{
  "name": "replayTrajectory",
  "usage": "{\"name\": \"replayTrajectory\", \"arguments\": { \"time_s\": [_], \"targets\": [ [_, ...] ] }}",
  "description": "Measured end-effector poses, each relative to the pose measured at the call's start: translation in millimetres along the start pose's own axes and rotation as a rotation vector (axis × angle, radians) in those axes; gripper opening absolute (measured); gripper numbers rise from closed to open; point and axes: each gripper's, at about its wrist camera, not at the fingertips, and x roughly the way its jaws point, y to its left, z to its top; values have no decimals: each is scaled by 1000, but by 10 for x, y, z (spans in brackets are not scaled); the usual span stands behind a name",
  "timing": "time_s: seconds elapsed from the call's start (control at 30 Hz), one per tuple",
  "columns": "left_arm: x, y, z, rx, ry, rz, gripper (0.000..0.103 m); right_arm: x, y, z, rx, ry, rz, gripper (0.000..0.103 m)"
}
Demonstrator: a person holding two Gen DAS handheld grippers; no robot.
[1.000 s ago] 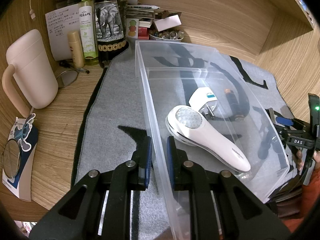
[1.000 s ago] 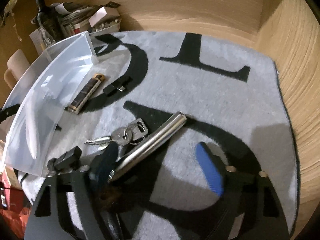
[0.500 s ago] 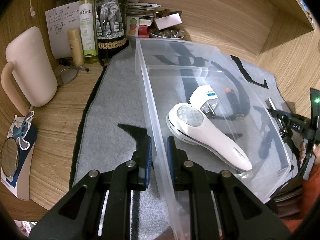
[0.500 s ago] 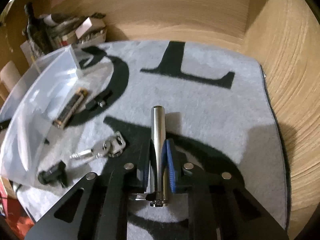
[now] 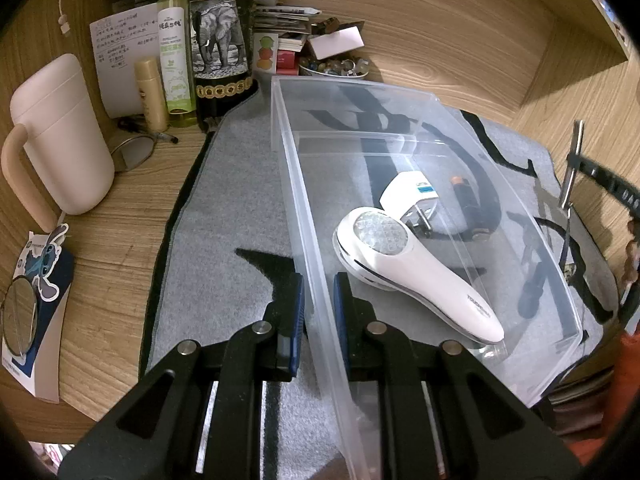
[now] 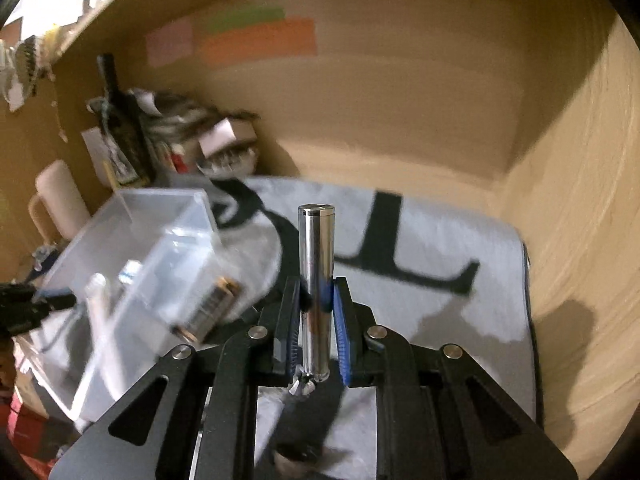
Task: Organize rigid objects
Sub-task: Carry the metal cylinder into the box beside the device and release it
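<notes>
Right gripper clamped on steel cylinder, lifted clear above grey mat, pointing forward between blue pads. Left gripper clamped on near wall of clear plastic bin. Inside bin: white handheld device, white charger plug. Battery on mat beside bin.

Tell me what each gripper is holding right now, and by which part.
The right gripper clamps the metal cylinder near its lower end. The left gripper pinches the clear plastic bin by its near side wall.
</notes>
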Motion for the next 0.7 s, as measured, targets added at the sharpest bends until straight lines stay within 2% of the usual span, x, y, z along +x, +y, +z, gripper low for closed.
{"name": "replayTrajectory", "arguments": {
  "time_s": [0.27,0.47,0.7],
  "targets": [
    [8,4,2,-1,0,0,14,-255,356,331,-78,-120,64,14],
    [8,4,2,-2,0,-1,14,-412,673,526,-129,-200,153,14],
    [17,-3,5,-2,0,-1,14,-476,1007,559,-204,-237,232,14]
  ]
}}
